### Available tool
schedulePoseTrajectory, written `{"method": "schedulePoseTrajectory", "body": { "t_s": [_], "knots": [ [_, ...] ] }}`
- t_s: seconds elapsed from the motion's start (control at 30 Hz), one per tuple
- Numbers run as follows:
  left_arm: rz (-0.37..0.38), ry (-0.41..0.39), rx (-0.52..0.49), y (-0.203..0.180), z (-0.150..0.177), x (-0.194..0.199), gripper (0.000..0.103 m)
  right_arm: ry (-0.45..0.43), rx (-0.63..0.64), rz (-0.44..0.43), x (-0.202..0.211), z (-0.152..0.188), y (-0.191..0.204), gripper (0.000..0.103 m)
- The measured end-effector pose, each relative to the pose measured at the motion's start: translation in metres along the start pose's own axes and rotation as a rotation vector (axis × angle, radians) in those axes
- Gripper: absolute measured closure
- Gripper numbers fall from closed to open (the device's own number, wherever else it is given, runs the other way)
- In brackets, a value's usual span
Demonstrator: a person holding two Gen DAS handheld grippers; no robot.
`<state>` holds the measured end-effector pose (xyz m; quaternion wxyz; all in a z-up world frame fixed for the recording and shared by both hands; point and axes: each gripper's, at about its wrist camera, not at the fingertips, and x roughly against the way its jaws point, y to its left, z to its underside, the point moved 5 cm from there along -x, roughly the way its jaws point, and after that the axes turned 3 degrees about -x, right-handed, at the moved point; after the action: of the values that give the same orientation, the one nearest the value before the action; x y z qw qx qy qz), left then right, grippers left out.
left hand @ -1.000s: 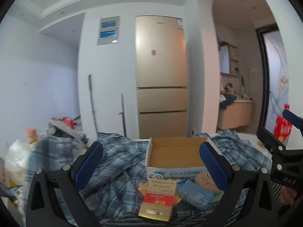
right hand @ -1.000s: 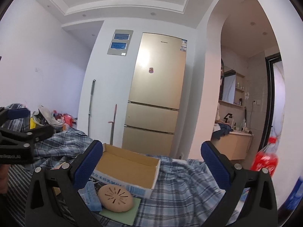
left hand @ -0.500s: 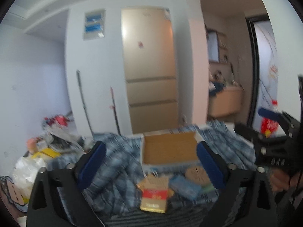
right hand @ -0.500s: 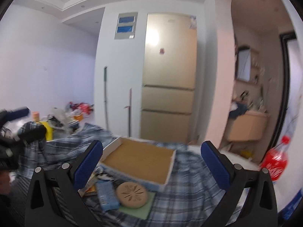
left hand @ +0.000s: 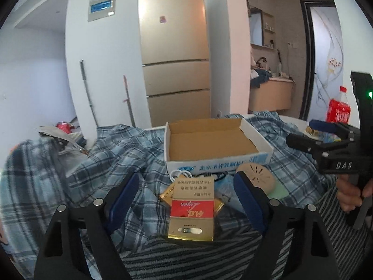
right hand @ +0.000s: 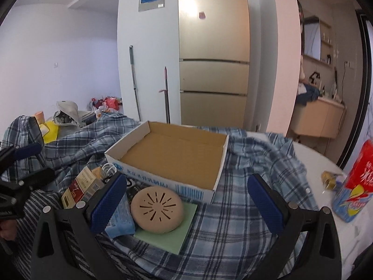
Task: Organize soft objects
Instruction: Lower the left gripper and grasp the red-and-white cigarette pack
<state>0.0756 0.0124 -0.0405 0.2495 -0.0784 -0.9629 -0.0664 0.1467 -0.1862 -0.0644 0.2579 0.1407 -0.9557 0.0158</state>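
A blue plaid shirt lies crumpled over the table, with a striped cloth at the front. On it stands an empty cardboard box. In front of the box lie a red-and-gold carton, a blue packet, a tan round disc on a green sheet. My left gripper is open above the carton. My right gripper is open above the disc, and shows at the right of the left wrist view.
A red bottle and a gold wrapper stand at the table's right. A gold fridge, two mop handles and floor clutter are behind the table.
Both grippers have tilted down and moved closer to the table, so the box and the items in front of it show larger and lower. Both stay open.
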Motion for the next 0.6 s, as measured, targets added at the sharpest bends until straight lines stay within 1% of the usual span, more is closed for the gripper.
{"method": "schedulePoseTrajectory", "body": {
  "t_s": [0.2, 0.3, 0.4, 0.47, 0.57, 0.6],
  "knots": [
    [0.036, 0.027, 0.052, 0.009, 0.008, -0.011, 0.018, -0.022, 0.077, 0.015, 0.000, 0.004, 0.014, 0.000],
    [0.034, 0.055, 0.080, 0.015, 0.011, -0.017, 0.018, -0.020, 0.127, 0.009, -0.002, 0.007, 0.024, 0.001],
    [0.052, 0.076, 0.086, 0.014, 0.016, -0.020, 0.018, -0.028, 0.163, 0.000, -0.001, 0.009, 0.032, 0.001],
    [0.069, 0.107, 0.088, 0.013, 0.019, -0.027, 0.018, -0.029, 0.180, -0.009, -0.001, 0.010, 0.037, 0.001],
    [0.108, 0.189, 0.093, 0.009, 0.029, -0.040, 0.018, -0.017, 0.191, -0.040, -0.002, 0.013, 0.041, 0.001],
    [0.107, 0.211, 0.097, 0.009, 0.032, -0.044, 0.018, -0.013, 0.188, -0.045, -0.002, 0.014, 0.041, 0.001]
  ]
}}
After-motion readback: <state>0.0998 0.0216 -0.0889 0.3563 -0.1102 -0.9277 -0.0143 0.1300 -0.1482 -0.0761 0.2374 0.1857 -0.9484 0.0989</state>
